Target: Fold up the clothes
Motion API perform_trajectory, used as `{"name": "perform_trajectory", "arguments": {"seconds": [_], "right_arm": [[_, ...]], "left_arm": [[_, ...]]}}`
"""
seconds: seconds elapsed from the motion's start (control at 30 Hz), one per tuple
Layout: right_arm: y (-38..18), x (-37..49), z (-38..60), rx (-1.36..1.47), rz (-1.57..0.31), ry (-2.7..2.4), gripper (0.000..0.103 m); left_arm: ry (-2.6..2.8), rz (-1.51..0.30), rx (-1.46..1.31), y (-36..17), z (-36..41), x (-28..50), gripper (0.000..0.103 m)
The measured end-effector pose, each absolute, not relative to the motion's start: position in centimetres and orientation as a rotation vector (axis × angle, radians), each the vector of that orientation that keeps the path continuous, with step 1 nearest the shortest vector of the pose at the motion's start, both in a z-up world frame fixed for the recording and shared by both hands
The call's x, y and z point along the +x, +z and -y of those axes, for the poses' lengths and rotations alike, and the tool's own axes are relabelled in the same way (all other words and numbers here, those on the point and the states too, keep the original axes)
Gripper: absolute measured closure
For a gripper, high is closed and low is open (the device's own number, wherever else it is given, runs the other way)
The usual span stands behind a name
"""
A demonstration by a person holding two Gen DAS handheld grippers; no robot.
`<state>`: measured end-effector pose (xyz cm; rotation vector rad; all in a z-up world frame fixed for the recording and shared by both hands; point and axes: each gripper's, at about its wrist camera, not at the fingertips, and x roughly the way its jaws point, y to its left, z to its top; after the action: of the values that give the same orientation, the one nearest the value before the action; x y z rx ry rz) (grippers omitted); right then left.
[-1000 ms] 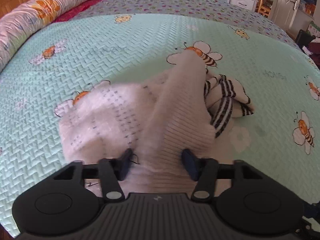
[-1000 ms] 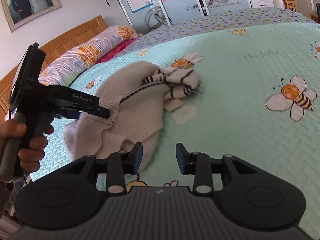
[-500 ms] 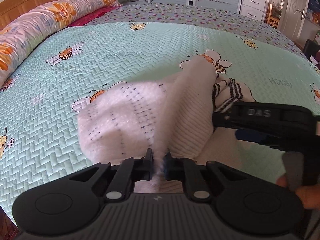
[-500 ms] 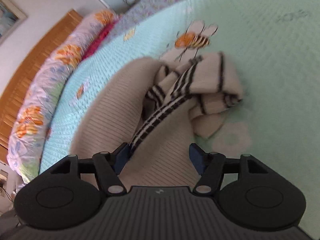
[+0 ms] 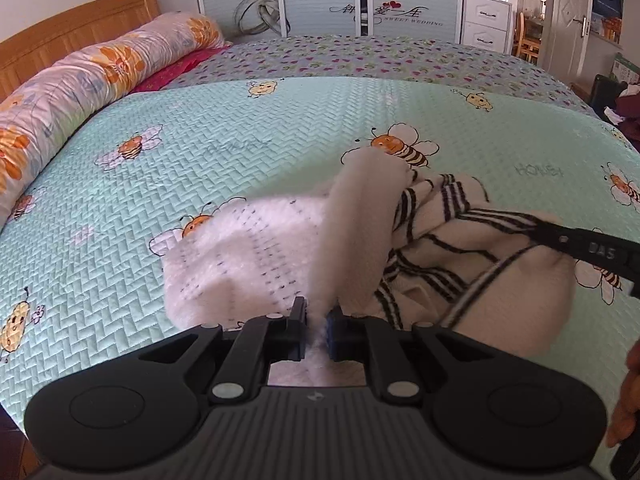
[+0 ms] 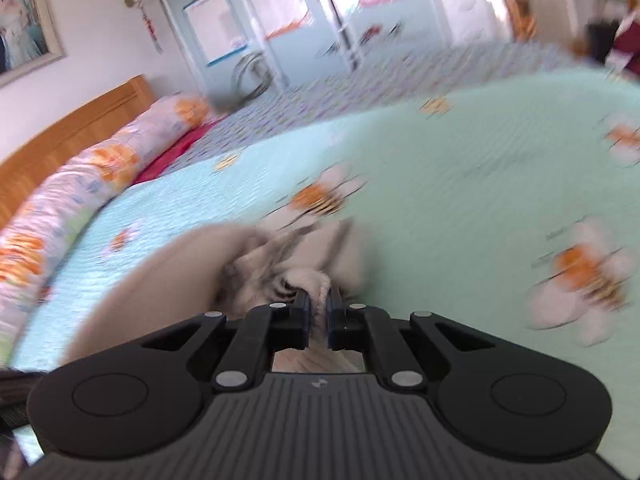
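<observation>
Two claws are gripping one cream sweater (image 5: 352,236). Left claw (image 5: 316,330) is pinching a fold of its ribbed knit. Right claw (image 6: 318,316) is closing on the black-striped trim, cloth between the pads; that view is blurring. Sweater is lying bunched on the mint bee-print bedspread (image 5: 240,140), partly lifting. Beyond, a floral bolster (image 5: 100,68) is lying along the wooden headboard (image 5: 76,28).

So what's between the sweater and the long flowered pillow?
Only bare bee-print quilt separates the sweater from the pillow; the left wrist view shows it.
</observation>
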<state>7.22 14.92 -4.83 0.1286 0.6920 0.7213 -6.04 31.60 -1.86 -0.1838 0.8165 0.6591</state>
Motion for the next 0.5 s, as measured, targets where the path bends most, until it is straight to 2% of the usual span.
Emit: {"name": "perform_trajectory", "arguments": {"seconds": [0.13,0.3,0.5], "right_arm": [[-5.8,6.5,-11.0,0.059,-0.665,0.667,0.097],[-9.4,5.4,-7.7,0.037,-0.759,0.651,0.097],[-11.7,5.0,-8.2,-0.050,-0.826,0.661,0.096]], "left_arm": [[0.727,-0.844,-0.183,-2.5,-32.5,-6.7,0.092],[0.791,-0.871,-0.178,-3.6,-33.5,-7.8,0.091],[0.865,-0.880,-0.187,-4.2,-35.6,-8.2,0.090]]}}
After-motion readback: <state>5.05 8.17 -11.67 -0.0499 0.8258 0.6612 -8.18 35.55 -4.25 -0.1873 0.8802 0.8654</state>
